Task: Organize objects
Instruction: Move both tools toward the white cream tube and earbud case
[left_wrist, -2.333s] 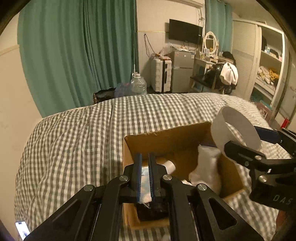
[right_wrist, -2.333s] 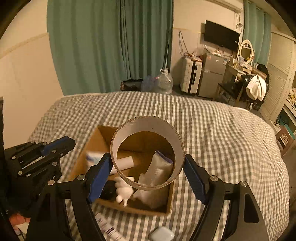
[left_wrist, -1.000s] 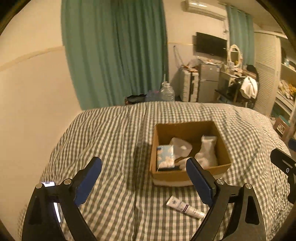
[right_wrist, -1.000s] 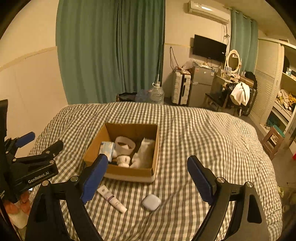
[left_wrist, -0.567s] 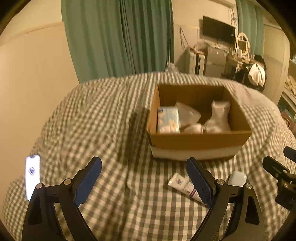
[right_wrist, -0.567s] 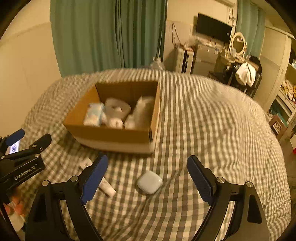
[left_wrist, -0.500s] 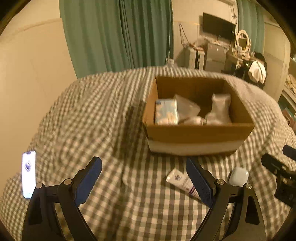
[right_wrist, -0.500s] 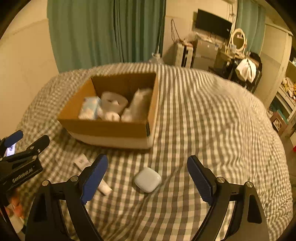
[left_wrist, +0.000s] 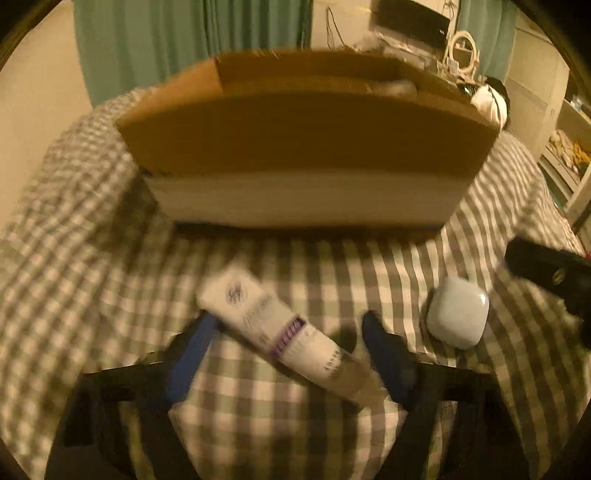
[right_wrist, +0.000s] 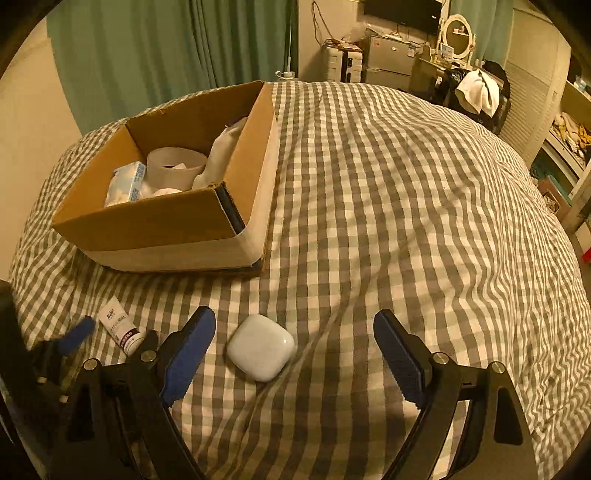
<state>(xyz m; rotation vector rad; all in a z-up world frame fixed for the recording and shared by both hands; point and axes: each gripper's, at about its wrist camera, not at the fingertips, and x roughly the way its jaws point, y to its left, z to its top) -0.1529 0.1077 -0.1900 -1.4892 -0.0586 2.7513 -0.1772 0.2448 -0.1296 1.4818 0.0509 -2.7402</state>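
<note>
A: Which way does the tube (left_wrist: 284, 330) lie?

B: Flat on the checked bedspread (right_wrist: 388, 192) in front of the cardboard box (right_wrist: 155, 221). In the left wrist view its long axis runs diagonally, flat crimped end up-left, the other end down-right.

A: And the left gripper (left_wrist: 290, 345)?

B: Its jaws are closing, with the tube between them. Whether the pads press it yet, I cannot tell; the view is blurred.

A: The right gripper (right_wrist: 295, 354)?

B: Spread wide, grasping nothing. The white case (right_wrist: 261, 347) lies between its fingers, nearer the left one, apart from both.

A: The count?

B: One tube, one case, one box. Inside the box: one paper ring (right_wrist: 176, 166), one tissue pack (right_wrist: 125, 183), one white bag (right_wrist: 221, 151); a small white item is partly hidden.
</note>
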